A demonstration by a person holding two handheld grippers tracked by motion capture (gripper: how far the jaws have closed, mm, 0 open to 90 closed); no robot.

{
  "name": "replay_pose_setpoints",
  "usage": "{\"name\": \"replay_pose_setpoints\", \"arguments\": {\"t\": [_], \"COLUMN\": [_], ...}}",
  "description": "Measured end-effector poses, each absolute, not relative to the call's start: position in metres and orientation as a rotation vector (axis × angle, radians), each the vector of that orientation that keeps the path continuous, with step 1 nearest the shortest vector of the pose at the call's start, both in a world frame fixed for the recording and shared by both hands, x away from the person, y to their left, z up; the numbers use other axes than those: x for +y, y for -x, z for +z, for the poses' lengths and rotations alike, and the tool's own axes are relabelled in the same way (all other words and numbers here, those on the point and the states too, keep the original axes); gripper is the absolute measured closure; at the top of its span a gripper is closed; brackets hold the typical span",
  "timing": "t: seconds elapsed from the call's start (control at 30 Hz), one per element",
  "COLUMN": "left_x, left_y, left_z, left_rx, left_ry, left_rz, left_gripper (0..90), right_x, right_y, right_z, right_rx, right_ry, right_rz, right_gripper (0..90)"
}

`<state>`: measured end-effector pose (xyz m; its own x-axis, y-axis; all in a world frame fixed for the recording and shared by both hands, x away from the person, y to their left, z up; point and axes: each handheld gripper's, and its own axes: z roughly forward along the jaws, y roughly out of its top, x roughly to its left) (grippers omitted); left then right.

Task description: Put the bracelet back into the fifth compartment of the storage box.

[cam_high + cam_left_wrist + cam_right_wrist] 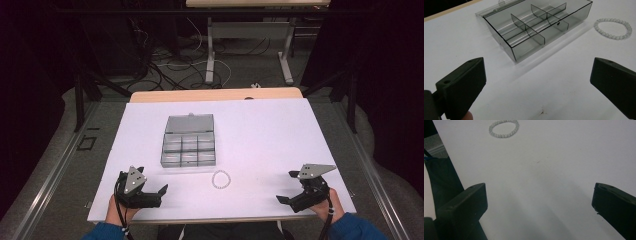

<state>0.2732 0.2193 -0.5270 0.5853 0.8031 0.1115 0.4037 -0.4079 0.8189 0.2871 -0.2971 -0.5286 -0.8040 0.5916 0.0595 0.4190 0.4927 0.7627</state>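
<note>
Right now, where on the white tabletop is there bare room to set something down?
The right half, from the smoky clear plastic compartment box to the right edge, is bare. So is the strip left of the box. The tightest patch is the near middle, around the white beaded bracelet, between the left hand-held gripper and right hand-held gripper.

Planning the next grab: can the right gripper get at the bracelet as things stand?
Probably yes. The right gripper is open, and bare white table lies between it and the bracelet. The box sits farther back, off that path.
</note>
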Motion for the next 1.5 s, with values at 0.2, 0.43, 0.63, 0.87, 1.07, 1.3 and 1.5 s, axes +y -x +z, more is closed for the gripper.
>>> {"name": "replay_pose_setpoints", "arguments": {"t": [0.2,0.43,0.63,0.87,1.07,1.3,1.5], "left_x": [0.217,0.21,0.196,0.184,0.179,0.169,0.16], "left_y": [-0.273,-0.274,-0.276,-0.279,-0.281,-0.284,-0.291], "left_z": [-0.528,-0.528,-0.528,-0.527,-0.524,-0.525,-0.523], "left_rx": [0.957,0.938,0.895,0.872,0.875,0.868,0.85], "left_ry": [-2.05,-2.063,-2.097,-2.111,-2.081,-2.083,-2.087], "left_rz": [0.644,0.648,0.653,0.646,0.654,0.635,0.634], "left_gripper": [0.3,0.3,0.3,0.2,0.2,0.2,0.2], "right_x": [-0.296,-0.298,-0.296,-0.295,-0.294,-0.292,-0.293], "right_y": [-0.285,-0.286,-0.286,-0.286,-0.284,-0.284,-0.283], "right_z": [-0.528,-0.528,-0.528,-0.529,-0.528,-0.529,-0.528], "right_rx": [2.51,2.508,2.505,2.53,2.532,2.521,2.528], "right_ry": [-0.876,-0.882,-0.884,-0.879,-0.87,-0.869,-0.877], "right_rz": [1.208,1.205,1.203,1.193,1.188,1.19,1.184], "right_gripper": [0.0,0.0,0.0,0.0,0.0,0.0,0.0]}}
